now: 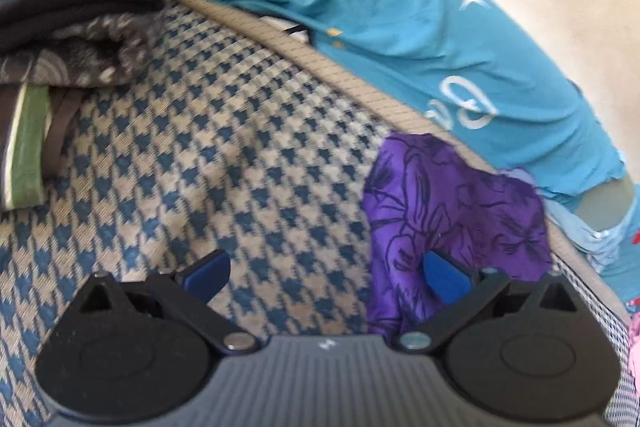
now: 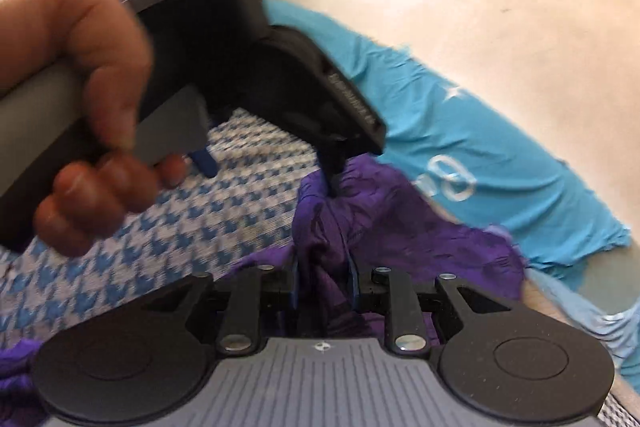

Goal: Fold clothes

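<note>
A blue-and-cream houndstooth bed [image 1: 224,155] fills both views, a teal printed sheet [image 1: 400,27] draped along its far edge and a stack of folded dark clothes [image 1: 72,11] sitting at the far left corner. Near the right edge lies the purple floral garment [image 1: 452,211], bunched up beside the teal sheet. The left gripper [image 1: 326,273] hangs over it with its blue fingers spread wide, one tip touching the purple cloth, while the right gripper [image 2: 322,291] is pinched tight on a fold of that same garment, and a hand [image 2: 96,115] grips the left tool's handle.
</note>
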Demonstrator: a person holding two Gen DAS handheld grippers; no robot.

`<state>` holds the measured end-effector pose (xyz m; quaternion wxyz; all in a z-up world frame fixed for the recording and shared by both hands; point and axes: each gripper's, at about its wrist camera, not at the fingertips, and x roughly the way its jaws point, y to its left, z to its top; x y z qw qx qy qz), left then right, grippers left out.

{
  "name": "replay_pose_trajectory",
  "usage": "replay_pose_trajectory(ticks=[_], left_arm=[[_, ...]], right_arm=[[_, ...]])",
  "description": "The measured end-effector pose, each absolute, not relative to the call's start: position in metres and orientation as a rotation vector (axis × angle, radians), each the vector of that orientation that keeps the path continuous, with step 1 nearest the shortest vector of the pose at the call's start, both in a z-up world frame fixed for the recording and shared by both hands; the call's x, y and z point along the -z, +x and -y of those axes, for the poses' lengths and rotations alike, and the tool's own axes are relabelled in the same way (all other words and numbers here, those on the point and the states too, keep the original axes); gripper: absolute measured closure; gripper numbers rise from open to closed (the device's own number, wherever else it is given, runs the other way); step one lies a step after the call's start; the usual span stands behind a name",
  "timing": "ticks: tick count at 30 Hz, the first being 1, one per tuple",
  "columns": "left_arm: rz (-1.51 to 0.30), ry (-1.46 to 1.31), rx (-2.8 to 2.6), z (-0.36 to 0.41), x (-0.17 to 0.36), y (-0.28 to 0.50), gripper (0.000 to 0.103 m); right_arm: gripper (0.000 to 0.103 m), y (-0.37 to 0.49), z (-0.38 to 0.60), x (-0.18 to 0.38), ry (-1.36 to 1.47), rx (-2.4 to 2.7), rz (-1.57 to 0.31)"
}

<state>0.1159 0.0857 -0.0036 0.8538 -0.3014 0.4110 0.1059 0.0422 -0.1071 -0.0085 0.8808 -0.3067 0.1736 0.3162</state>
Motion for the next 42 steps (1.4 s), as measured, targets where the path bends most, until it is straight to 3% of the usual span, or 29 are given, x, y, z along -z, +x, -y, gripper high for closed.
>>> replay_pose_trajectory(ticks=[3,5,20,28,32,42], left_arm=[[-0.893,-0.663,-0.239,-0.09,0.011,0.115,0.0],[-0.891,-0.652,-0.248,-0.089,0.01,0.114,0.0],[-0.77,-0.513,-0.088,-0.05,-0.024,0.101,0.0],[-0.798,-0.419,-0.068,-0.035,-0.013,0.089,0.0],[-0.839,-0.43,-0.093,-0.039,0.0,0.085,0.0],[-0.832,-0.389,-0.124,-0.04,0.017,0.078,0.0]], right_arm=[[0.051,0.038,0.107,0.014,-0.653,-0.693,-0.367],[0.046,0.036,0.107,0.017,-0.662,-0.716,-0.371],[0.036,0.032,0.157,-0.031,-0.394,-0.688,-0.437],[0.034,0.005,0.206,-0.042,-0.326,-0.549,-0.475],[0.025,-0.019,0.233,-0.046,-0.291,-0.479,-0.477],[0.025,-0.046,0.295,-0.044,-0.15,-0.273,-0.543]])
